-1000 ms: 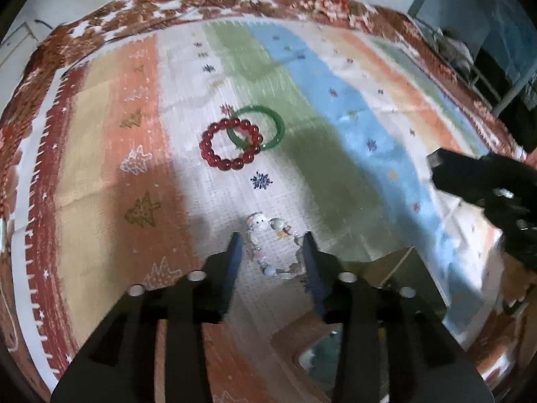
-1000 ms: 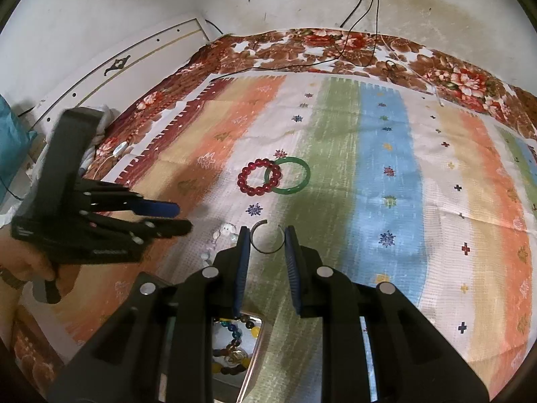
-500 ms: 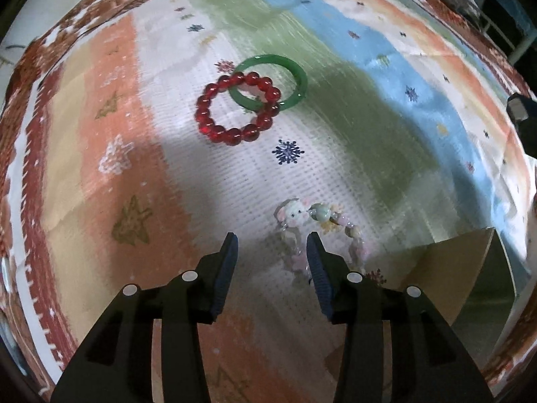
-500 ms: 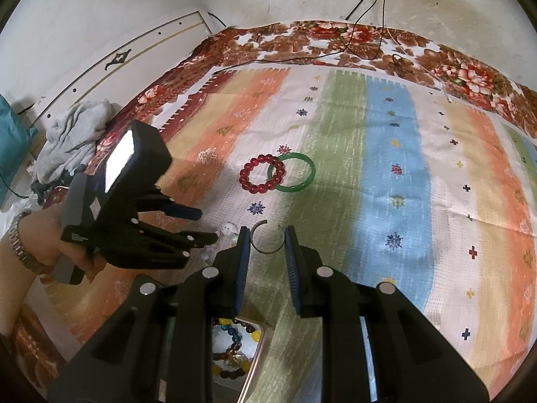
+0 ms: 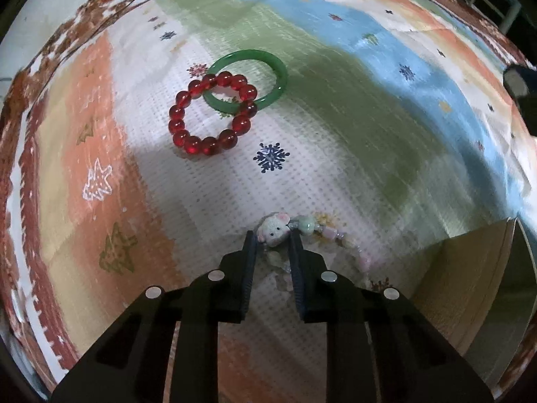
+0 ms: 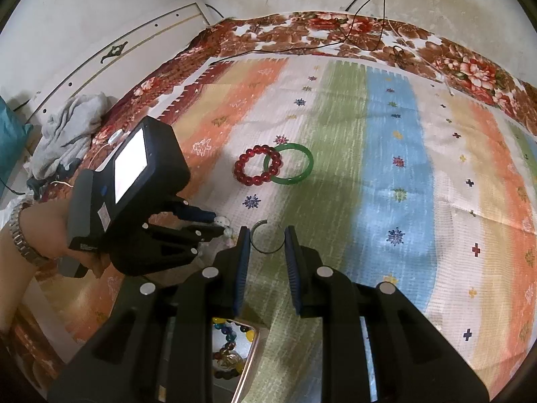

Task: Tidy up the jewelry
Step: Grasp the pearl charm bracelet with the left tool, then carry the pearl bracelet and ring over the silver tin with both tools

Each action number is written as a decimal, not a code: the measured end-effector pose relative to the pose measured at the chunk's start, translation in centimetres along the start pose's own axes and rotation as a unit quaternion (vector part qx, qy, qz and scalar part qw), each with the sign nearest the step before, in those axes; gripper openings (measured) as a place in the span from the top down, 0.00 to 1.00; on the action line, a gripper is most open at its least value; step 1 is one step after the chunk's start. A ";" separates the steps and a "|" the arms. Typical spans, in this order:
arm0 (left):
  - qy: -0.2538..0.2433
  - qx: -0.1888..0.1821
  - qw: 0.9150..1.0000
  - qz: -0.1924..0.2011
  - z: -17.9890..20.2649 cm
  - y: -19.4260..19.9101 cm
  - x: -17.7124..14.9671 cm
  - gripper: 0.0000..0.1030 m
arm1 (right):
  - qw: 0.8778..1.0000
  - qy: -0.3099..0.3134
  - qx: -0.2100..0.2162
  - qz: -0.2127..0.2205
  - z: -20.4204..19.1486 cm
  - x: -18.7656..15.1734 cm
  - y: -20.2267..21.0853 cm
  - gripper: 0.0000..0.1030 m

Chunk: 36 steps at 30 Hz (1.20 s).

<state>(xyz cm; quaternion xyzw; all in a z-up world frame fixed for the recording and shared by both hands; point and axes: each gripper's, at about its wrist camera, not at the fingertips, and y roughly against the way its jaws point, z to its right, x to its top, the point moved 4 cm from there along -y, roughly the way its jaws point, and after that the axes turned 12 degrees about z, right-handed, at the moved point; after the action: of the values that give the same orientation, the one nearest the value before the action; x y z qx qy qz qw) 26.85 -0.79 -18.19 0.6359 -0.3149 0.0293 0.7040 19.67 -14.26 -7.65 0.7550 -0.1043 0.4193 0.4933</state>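
Okay, my left gripper point(image 5: 273, 240) jaws have just been closing onto the pale charm bracelet point(image 5: 295, 231) on the striped cloth point(image 5: 335, 127), pinching its animal bead, so lift slowly; right gripper point(image 6: 266, 238) idles part-open, holding nothing.

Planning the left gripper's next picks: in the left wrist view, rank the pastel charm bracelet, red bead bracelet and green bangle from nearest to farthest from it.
1. Pastel charm bracelet: between the left gripper's fingertips.
2. Red bead bracelet: farther up, slightly left.
3. Green bangle: just beyond, overlapped by the beads.
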 end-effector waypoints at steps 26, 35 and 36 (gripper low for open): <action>0.119 0.033 0.983 0.133 -2.4 9.9 1.6 0.82 | 1.000 0.000 0.003 0.011 -0.6 -0.4 1.3 0.78; 0.120 0.030 0.975 0.186 -0.6 14.2 1.4 0.82 | 0.999 0.003 0.017 0.028 -2.0 -0.2 3.3 0.78; 0.120 0.028 0.974 0.192 -0.3 14.7 1.2 0.82 | 0.999 0.003 0.019 0.031 -2.1 -0.3 3.6 0.78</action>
<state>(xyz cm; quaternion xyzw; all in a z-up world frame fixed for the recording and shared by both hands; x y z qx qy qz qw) 21.45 1.80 -4.69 0.5749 -0.3438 0.2487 0.6996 16.32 -14.35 -5.15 0.7591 -0.1181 0.4386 0.4663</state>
